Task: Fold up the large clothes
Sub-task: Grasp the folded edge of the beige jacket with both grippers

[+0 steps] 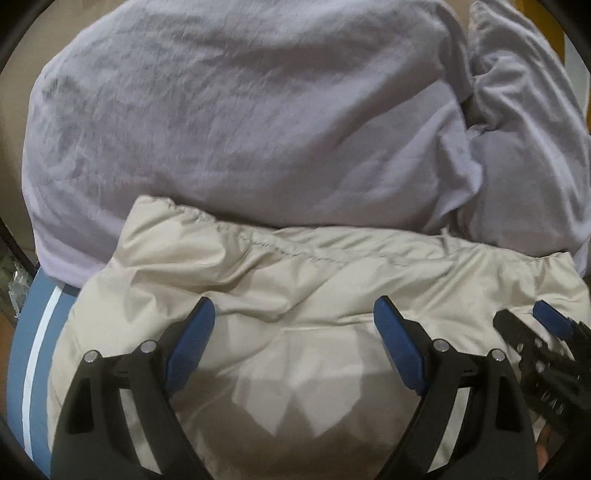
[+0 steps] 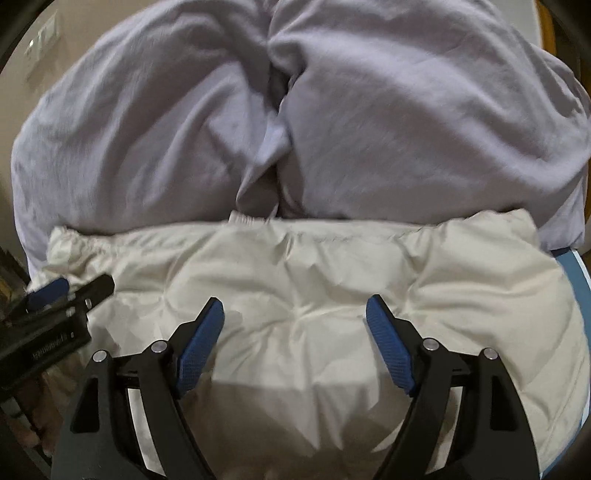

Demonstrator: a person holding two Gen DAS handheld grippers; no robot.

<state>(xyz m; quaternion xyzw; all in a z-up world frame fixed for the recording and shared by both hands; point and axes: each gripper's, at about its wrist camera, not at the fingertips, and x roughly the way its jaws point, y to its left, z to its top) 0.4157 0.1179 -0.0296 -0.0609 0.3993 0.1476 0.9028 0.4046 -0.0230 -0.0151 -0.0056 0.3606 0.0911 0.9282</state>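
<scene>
Puffy cream quilted jacket [image 1: 295, 273], elastic gathered hem, lies folded before rumpled lavender cotton bedding [image 1: 221, 110]. Left tool [image 1: 294, 314], right tool [image 2: 294, 310] both spread wide, grasping nothing.

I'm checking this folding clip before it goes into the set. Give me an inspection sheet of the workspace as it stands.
Surface: blue cover with a white stripe, mostly hidden under the clothes.
Job's things: cream puffy jacket lies nearest, bunched flat, its gathered hem toward the far side; lavender garment lies rumpled beyond it, touching the jacket's far edge.
Clutter: nothing seen.
Grippers: left gripper open above the jacket, nothing between its blue pads; right gripper open above the jacket, also holding nothing.
Cables: nothing seen.
Surroundings: beige wall with a switch plate at far left; wooden edge at far right.
</scene>
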